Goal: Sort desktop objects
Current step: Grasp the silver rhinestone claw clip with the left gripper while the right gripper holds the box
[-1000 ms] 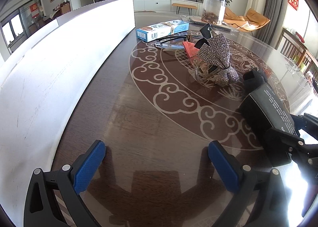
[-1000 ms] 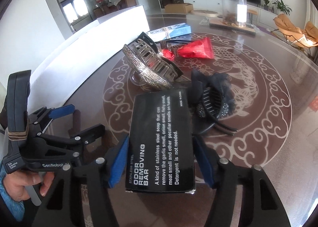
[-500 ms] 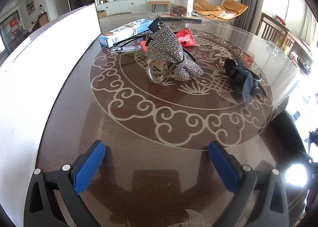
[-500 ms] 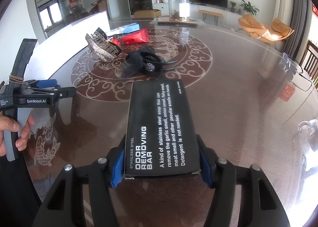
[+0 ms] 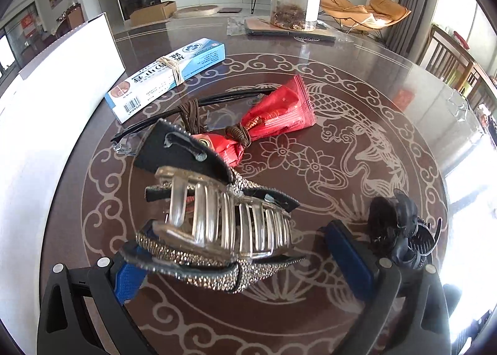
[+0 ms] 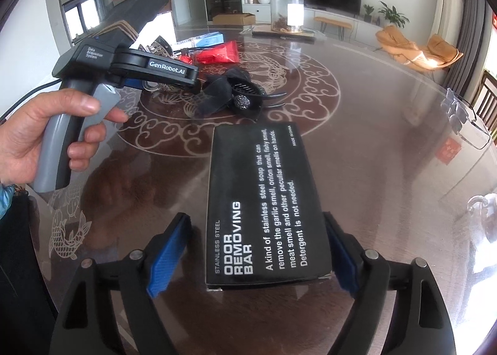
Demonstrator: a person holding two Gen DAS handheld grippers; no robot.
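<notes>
Right gripper [image 6: 253, 252]: jaws opening around the box [image 6: 261, 199], which lies flat on the table [image 6: 388, 137] between them; we draw straight back so neither pad drags it. Left gripper [image 5: 245, 258]: jaws spread, the clip [image 5: 217, 224] between them; we close squarely across it. Counts: one box, two clips, one packet [image 5: 273, 119], one carton [image 5: 167, 75].

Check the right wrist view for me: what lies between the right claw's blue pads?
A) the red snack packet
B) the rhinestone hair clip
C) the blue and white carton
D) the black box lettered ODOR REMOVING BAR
D. The black box lies on the table between the right claw's opening pads, with a gap showing at the left pad.
</notes>
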